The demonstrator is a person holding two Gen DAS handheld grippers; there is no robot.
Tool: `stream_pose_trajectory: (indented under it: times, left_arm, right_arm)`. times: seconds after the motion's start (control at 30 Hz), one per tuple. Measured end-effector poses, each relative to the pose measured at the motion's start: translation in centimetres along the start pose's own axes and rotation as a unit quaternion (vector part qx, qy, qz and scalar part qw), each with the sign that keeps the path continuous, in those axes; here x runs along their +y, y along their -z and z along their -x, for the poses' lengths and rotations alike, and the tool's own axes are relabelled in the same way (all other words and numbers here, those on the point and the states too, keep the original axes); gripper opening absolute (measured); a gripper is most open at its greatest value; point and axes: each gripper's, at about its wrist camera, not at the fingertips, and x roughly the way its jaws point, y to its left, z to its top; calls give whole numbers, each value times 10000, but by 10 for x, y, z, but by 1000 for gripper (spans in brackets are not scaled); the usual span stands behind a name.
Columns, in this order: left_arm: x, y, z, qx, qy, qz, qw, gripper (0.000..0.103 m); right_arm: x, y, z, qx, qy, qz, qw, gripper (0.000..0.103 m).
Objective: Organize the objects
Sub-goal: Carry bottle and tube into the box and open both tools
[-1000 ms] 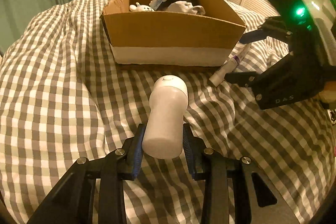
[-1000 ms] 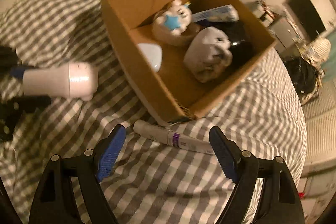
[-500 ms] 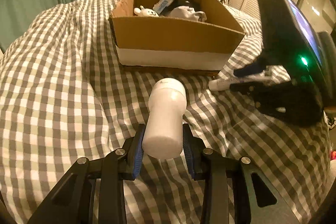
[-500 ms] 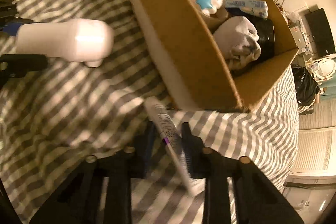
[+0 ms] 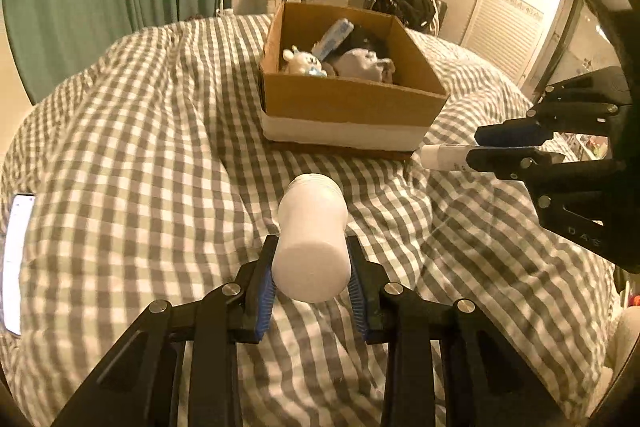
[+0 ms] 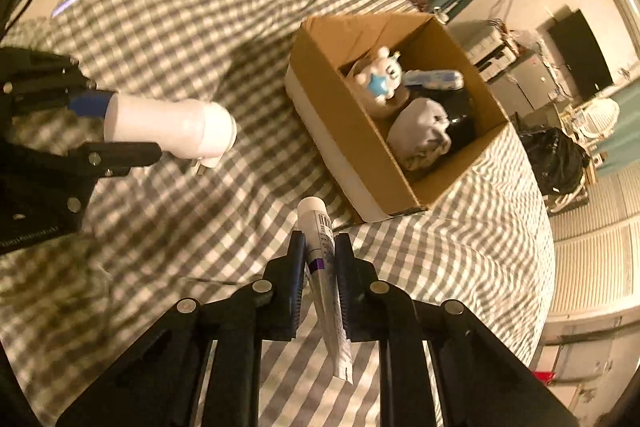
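Tongs both loaded: left tongs (image 5: 311,281) clamp the white bottle (image 5: 311,241); right tongs (image 6: 320,263), wide open a second ago, now pinch the tube (image 6: 325,259), lifted off the checked bed (image 5: 132,155). Cardboard box (image 5: 348,99) sits ahead on the bed, already holding a plush toy (image 6: 380,79) and grey cloth (image 6: 420,131). Judgement: both items ready to drop in.

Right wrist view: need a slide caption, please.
Right gripper clamps a white tube above the checked bedspread, beside the cardboard box.
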Motion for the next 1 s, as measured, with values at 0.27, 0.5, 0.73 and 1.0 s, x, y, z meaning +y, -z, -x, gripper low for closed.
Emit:
stream_pose_trajectory:
  times: [0.27,0.5,0.73,1.0]
  left_arm:
    - [-10,-22,51,-500,9,-124,9987,32]
    - [-21,-70,91,-1030,-28,-268,9943,32]
    - [-28,-126,96,-1383,-245,-371,9894,32]
    - [-32,-187,62,-1491,-338,-509,9869,32]
  right_arm:
    - [-6,-6,54,-342,485,-235,9980,14]
    - [-24,-24,117,-1013,812,-591,9898,14]
    - [-50,-40,141,-1800,1121,-1230,9695,14]
    - [-104,-63,116,-2289,837,-2119,9464,14]
